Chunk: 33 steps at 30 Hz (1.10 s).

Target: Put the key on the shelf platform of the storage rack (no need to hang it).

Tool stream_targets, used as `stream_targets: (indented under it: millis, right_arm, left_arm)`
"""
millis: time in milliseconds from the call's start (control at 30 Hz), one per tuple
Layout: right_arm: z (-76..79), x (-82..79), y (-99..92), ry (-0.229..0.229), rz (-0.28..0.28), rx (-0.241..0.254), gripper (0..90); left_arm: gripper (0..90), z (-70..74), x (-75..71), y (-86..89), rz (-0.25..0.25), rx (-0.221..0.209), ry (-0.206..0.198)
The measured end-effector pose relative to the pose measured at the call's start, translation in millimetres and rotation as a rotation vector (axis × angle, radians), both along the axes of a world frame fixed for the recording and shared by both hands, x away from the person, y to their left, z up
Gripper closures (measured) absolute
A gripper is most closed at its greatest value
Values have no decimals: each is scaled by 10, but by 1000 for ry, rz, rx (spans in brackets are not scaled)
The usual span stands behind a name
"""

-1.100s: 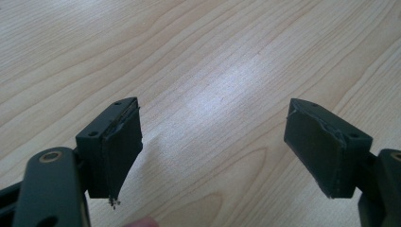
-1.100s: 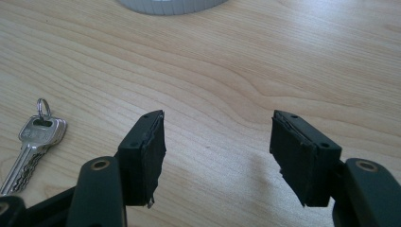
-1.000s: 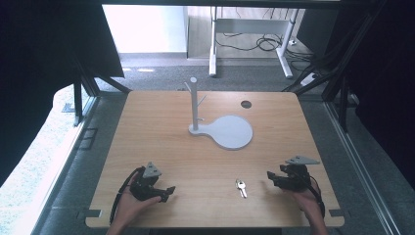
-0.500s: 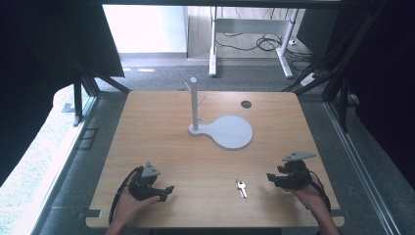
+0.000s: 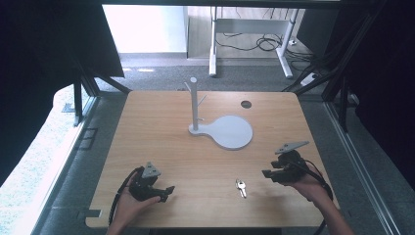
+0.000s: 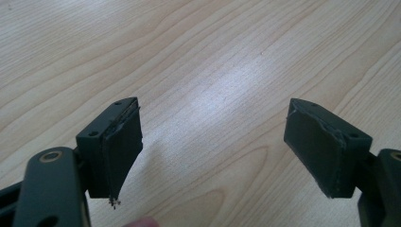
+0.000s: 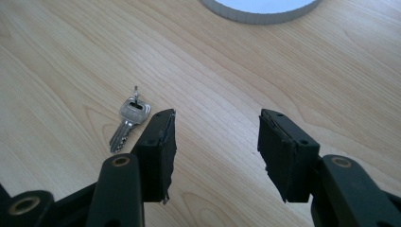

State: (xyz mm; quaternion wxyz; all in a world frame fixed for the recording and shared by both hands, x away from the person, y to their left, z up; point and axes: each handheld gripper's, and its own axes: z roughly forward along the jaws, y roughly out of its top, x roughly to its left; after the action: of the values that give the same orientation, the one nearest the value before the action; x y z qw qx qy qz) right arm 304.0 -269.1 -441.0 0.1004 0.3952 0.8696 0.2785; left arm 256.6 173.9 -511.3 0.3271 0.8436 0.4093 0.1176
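**Key lies loose between 2 grippers**

The key (image 5: 241,188) lies flat on the desk (image 5: 161,132) at 6 o'clock, near the front edge. The right gripper (image 5: 267,173) sits at 3 o'clock of the key, raised; its jaws have just been closing, stand partly open and hold nothing. The left gripper (image 5: 168,190) rests at 9 o'clock, well apart, jaws wide and empty. A stand (image 5: 194,105) rises at 12 o'clock.

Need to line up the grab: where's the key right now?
In the high view the key lies flat near the table's front edge, just left of the right tongs and in front of the grey stand.
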Motion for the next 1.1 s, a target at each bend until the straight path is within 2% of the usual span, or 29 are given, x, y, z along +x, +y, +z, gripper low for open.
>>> stream_targets:
  millis: [100, 533, 1100]
  right_arm:
    - [5, 18, 50, 5, 17, -8, 485]
    - [-39, 103, 319, 77, 98, -30, 532]
    - [-152, 153, 595, 148, 167, -64, 573]
  left_arm:
    - [203, 1, -4, -6, -1, 0, -1]
    - [204, 9, -3, 22, 7, -5, -3]
    - [204, -12, 2, 10, 0, -5, 4]
